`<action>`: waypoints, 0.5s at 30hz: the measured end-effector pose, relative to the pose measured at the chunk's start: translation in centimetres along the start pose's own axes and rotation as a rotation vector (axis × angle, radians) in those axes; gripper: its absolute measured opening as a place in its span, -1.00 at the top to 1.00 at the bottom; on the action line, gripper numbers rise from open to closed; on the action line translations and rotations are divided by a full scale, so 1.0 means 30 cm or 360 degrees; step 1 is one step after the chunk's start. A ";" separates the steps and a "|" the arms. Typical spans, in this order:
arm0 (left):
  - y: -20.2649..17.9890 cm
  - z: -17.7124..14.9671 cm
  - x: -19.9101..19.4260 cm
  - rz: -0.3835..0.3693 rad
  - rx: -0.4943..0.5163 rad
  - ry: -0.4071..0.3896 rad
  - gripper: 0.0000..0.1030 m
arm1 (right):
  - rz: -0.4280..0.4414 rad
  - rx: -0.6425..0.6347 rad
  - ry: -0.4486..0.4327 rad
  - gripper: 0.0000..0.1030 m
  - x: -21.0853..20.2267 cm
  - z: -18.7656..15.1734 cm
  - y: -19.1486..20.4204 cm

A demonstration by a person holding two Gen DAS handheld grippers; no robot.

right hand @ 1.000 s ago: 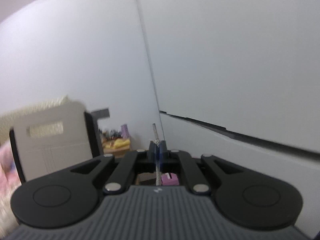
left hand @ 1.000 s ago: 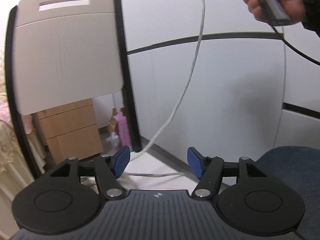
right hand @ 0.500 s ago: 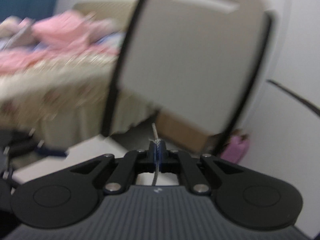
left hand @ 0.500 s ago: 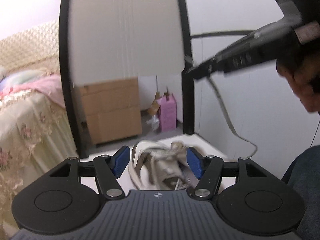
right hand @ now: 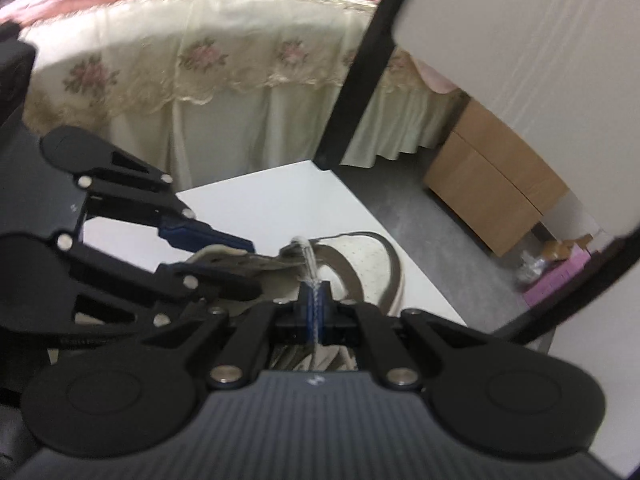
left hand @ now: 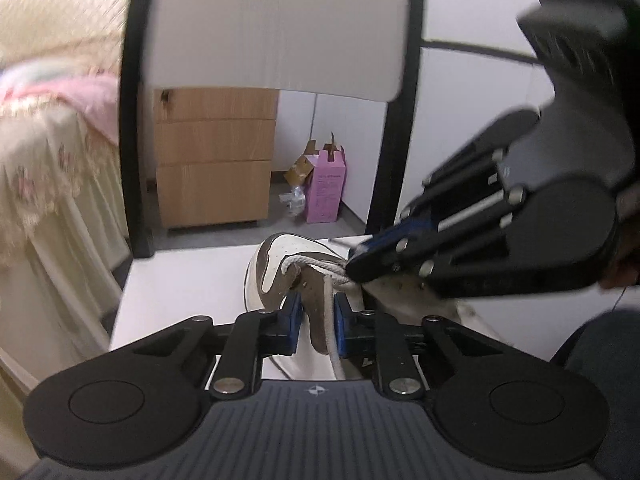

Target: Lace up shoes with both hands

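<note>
Our left gripper [left hand: 316, 320], jaws just closing, pinches the white-and-brown leather sneaker's [left hand: 276, 268] brown tongue flap [left hand: 314, 300]. Our right gripper [right hand: 316, 306], fingers pressed together, nips the white woven lace [right hand: 308, 258].

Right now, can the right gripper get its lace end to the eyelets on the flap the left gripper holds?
Probably yes. The right gripper, shut on the lace, has its tip at the shoe; the left gripper pinches the eyelet flap, and nothing sits between them.

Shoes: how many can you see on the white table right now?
1. A single grey-and-white shoe lies on the white table before the chair; the left gripper clamps its eyelet flap. A second could sit hidden behind the grippers.
</note>
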State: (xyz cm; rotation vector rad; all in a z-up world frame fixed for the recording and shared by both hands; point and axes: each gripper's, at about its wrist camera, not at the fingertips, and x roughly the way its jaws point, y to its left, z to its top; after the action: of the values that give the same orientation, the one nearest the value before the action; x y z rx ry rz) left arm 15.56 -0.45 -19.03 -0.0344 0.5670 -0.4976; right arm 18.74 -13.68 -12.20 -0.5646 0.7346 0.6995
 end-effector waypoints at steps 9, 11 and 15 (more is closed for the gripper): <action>0.241 -0.036 -0.007 -0.0288 -0.0953 0.0053 0.77 | 0.0138 0.0146 0.0147 0.95 0.090 0.062 -0.018; 0.258 -0.045 -0.009 -0.0321 -0.1025 0.0057 0.77 | 0.0158 0.0173 0.0187 0.95 0.107 0.072 -0.018; 0.316 -0.063 0.011 -0.0378 -0.1176 0.0066 0.77 | 0.0207 0.0278 0.0268 0.94 0.138 0.086 -0.032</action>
State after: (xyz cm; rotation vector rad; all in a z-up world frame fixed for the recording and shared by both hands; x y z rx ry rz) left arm 18.99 7.95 -22.37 -0.8038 0.7676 -0.4961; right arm 22.73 -11.03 -13.53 -0.4213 0.9862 0.7050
